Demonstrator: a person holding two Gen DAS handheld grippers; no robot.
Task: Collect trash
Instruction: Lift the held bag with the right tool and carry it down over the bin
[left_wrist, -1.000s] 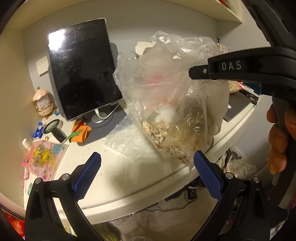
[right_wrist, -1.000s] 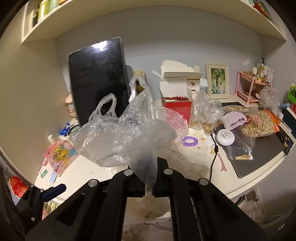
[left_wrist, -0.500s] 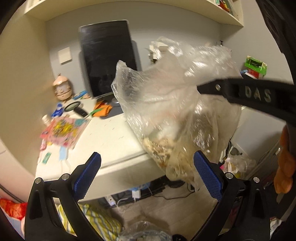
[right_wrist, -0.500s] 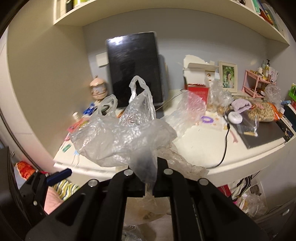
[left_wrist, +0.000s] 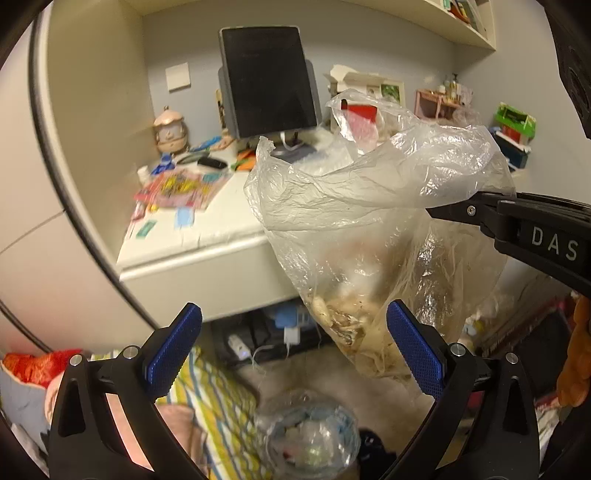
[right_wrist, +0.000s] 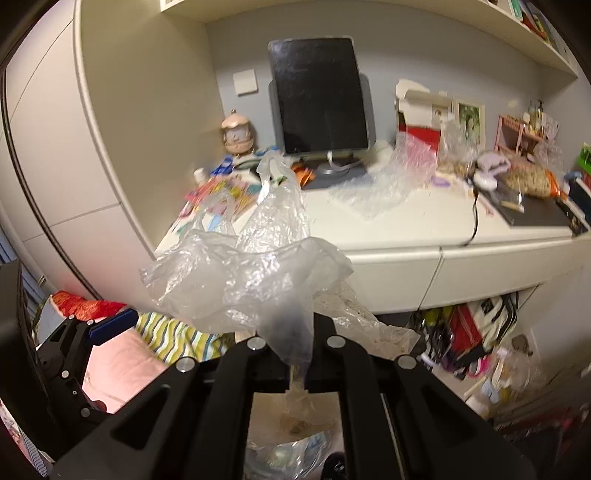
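Observation:
A clear plastic trash bag (left_wrist: 369, 229) with brownish scraps at its bottom hangs in the air in front of the white desk (left_wrist: 207, 236). My right gripper (right_wrist: 299, 332) is shut on the bag's crumpled top (right_wrist: 251, 280); in the left wrist view it reaches in from the right (left_wrist: 436, 212). My left gripper (left_wrist: 291, 347) is open and empty, its blue pads (left_wrist: 173, 347) spread below and to either side of the bag. It shows at the lower left of the right wrist view (right_wrist: 103, 328). A bin lined with clear plastic (left_wrist: 306, 435) sits on the floor below the bag.
The desk holds a dark tablet on a stand (right_wrist: 317, 96), bubble wrap (right_wrist: 376, 188), an open box (right_wrist: 421, 107), snack bags (right_wrist: 532, 181) and colourful papers (left_wrist: 177, 188). Striped bedding (left_wrist: 214, 402) lies at the lower left. Cables and a power strip (left_wrist: 266, 339) lie under the desk.
Both grippers have pulled back from the desk and dropped lower, carrying the bag off the desktop. The floor, the bedding and the bin have come into view.

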